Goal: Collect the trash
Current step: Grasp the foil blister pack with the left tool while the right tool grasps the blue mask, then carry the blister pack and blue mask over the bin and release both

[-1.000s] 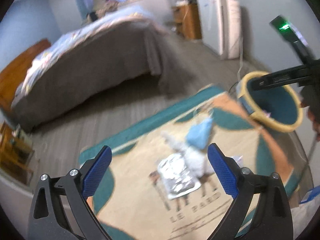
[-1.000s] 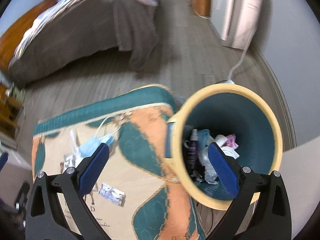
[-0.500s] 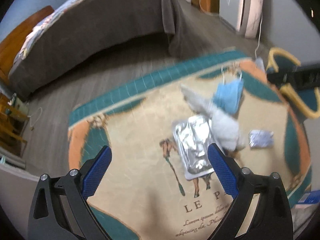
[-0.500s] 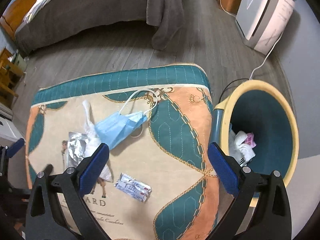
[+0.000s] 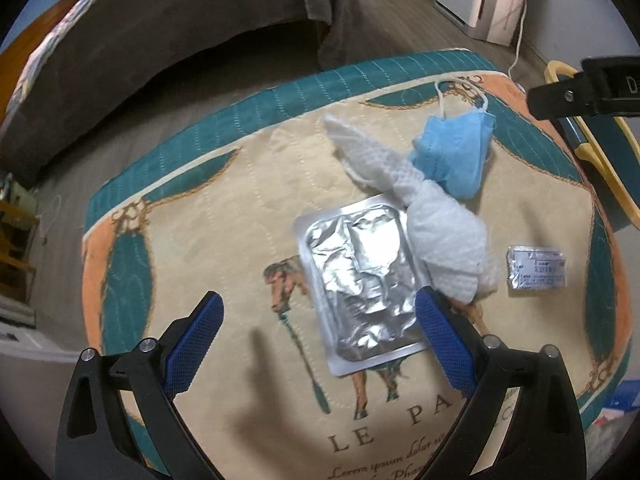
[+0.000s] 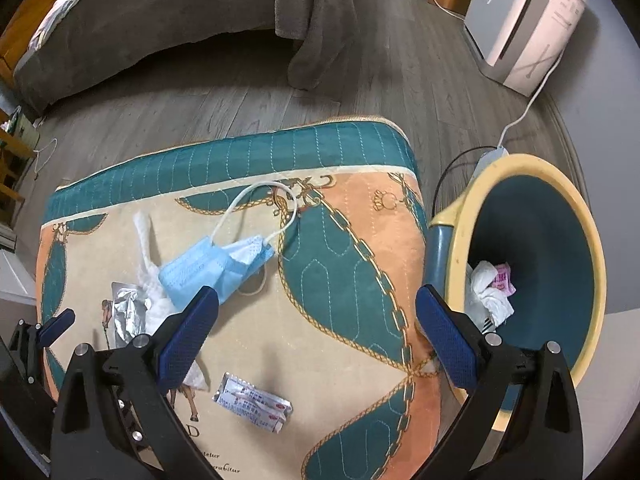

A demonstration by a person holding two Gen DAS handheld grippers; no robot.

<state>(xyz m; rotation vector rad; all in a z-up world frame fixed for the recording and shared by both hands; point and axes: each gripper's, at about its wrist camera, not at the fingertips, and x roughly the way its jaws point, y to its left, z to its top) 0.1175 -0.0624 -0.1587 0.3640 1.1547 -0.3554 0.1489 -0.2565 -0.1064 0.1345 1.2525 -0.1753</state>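
1. The left gripper [image 5: 318,332] hangs spread wide and empty over the foil blister sheet [image 5: 362,282] at frame centre; the right gripper [image 6: 316,326] is equally wide open and empty, low in its frame.
2. Trash left on the rug [image 5: 224,216]: the foil sheet, a twisted white tissue [image 5: 436,228] overlapping its right edge, a blue face mask [image 5: 454,152] touching the tissue's upper end, and a small foil sachet [image 5: 536,267] apart at right.
3. Risk: the foil lies flat on soft pile, so the jaws may skate over it or pinch rug.
4. Risk: closing there may snag the tissue and drag the mask's loops along.
5. The yellow-rimmed bin [image 6: 584,216], at right in the right view, already holds scraps.
6. Bedroom: grey wood floor, a bed [image 6: 160,12] across the top, a white appliance [image 6: 528,20] upper right.
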